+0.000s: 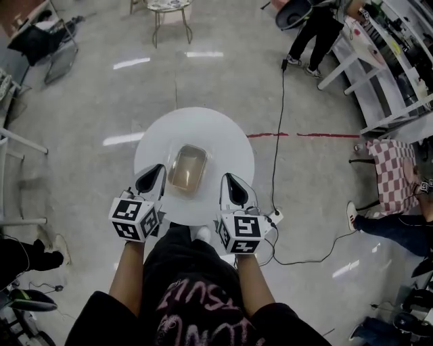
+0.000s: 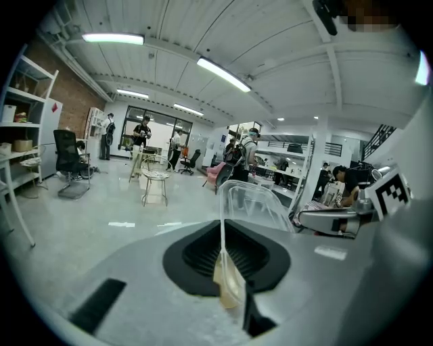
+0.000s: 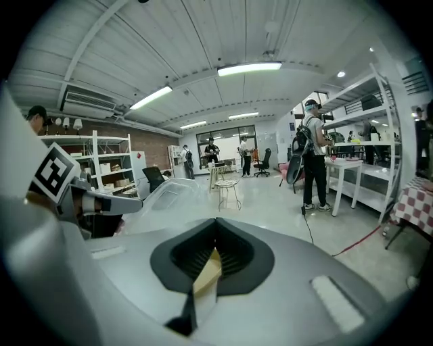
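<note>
A clear plastic container [image 1: 187, 167] with a brownish inside lies on the round white table [image 1: 223, 138]. My left gripper [image 1: 151, 177] rests just left of the container, and my right gripper [image 1: 233, 186] is a little to its right; both point away from me. In the left gripper view the jaws [image 2: 222, 236] stand together, with a thin tan, see-through sliver in the seam, and the container [image 2: 260, 203] rises close behind on the right. In the right gripper view the jaws [image 3: 215, 246] also meet, with a tan wedge between them, and the container [image 3: 169, 196] sits off to the left.
A black cable [image 1: 279, 128] runs across the floor to a power strip [image 1: 274, 217] by the table. A red tape line [image 1: 298, 135] marks the floor. White benches [image 1: 385, 61], a checked seat [image 1: 392, 172], a wire stool [image 1: 169, 13] and several people stand around.
</note>
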Demonstrator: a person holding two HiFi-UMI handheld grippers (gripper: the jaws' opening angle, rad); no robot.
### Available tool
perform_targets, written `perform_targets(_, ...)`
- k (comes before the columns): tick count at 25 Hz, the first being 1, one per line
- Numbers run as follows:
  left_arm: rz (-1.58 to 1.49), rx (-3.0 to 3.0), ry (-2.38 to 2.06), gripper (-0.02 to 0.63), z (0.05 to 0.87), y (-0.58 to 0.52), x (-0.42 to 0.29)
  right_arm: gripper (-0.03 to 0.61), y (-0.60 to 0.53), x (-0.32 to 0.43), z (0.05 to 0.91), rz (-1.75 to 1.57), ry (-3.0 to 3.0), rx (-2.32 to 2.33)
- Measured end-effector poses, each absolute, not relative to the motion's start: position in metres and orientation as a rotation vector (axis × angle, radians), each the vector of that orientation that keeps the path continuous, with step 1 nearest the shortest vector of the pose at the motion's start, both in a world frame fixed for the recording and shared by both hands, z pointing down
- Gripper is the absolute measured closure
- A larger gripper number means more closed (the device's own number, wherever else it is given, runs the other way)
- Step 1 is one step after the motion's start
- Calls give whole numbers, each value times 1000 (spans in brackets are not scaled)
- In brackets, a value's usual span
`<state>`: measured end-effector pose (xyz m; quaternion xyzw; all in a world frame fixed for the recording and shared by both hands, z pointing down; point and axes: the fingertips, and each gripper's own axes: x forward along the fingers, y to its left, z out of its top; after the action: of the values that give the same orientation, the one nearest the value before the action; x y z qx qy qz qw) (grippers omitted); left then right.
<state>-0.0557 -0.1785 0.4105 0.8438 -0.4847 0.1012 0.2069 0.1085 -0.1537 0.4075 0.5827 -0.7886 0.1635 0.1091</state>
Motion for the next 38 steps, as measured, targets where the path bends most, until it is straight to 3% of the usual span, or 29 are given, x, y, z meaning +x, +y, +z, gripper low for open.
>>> perform_targets(23,106,2513,-1478,598,316,-136,-73,574,-117,102,318,216,-2469,1751)
perform_targets(38,86,2525,-1512,598,308,-127,-66,574,-110,113,311,184,-2486,1751)
